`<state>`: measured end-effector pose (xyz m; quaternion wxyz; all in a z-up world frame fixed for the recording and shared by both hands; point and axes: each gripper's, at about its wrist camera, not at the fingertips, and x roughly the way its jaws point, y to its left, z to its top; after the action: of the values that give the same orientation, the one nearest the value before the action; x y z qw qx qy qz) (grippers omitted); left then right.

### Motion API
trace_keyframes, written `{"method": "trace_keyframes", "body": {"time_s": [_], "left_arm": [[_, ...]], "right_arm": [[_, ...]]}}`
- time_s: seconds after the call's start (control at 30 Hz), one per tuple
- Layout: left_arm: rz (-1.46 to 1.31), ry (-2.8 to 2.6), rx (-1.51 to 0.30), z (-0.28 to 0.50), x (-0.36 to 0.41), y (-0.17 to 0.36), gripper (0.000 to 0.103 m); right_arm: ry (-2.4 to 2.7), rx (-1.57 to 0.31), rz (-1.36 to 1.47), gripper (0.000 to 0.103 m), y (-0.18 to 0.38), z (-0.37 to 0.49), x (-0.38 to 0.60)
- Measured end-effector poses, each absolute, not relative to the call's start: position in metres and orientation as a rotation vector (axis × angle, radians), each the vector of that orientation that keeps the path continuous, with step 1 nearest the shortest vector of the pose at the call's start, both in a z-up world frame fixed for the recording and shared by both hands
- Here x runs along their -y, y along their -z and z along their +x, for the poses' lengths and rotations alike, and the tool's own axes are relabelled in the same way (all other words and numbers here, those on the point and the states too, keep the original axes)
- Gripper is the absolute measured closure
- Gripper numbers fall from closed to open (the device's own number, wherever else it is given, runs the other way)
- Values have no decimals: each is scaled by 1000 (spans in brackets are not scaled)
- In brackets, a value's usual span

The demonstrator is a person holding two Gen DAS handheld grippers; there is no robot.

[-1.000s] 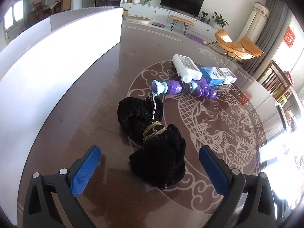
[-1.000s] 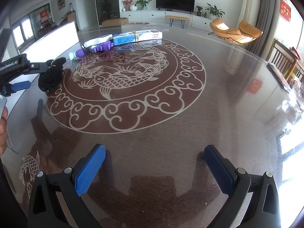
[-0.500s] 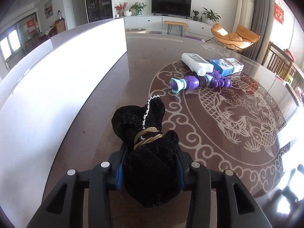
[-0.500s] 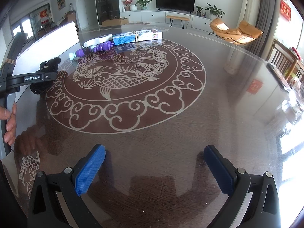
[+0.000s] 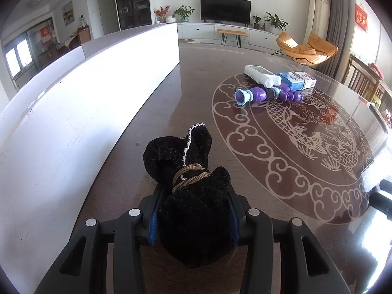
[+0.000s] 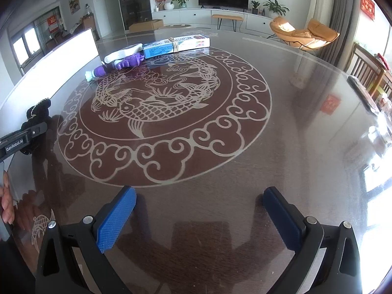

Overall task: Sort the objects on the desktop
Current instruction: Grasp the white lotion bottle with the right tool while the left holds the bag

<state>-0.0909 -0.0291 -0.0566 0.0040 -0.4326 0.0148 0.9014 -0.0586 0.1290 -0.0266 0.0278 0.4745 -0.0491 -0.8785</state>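
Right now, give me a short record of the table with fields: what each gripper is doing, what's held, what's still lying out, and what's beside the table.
left gripper: shut on the black fuzzy bundle, jaws having just been closing on it
bundle detail: tied round the middle with tan cord
right gripper: open, nothing between its pads, over bare table
still lying out: purple toy, white bottle, blue-and-white box, close together at the far side
beside table: white panel along the left edge

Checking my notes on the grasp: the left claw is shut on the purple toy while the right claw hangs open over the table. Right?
Not quite. The left claw is shut on the black fuzzy bundle, as the left wrist view shows; the purple toy lies untouched. The right claw is open.
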Motion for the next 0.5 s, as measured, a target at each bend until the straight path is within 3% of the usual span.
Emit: {"method": "trace_keyframes", "body": {"time_s": [0.07,0.23,0.3,0.4,0.5], "left_arm": [[-1356,-2824,-38,-91,29,57,58],[-1355,-2827,-36,-89,30,57,57],[-1354,-2826,-31,-89,31,58,57],[-1354,-2826,-31,-90,31,58,57],[-1355,-2826,-31,-91,31,59,56]], "right_arm": [[2667,221,1377,1,10,-90,-114],[2571,66,1179,7,-40,-200,-44],[2526,41,1250,9,-41,-248,-21],[2494,21,1391,26,-25,-304,-2],[2497,-43,1493,27,-5,-331,9]]}}
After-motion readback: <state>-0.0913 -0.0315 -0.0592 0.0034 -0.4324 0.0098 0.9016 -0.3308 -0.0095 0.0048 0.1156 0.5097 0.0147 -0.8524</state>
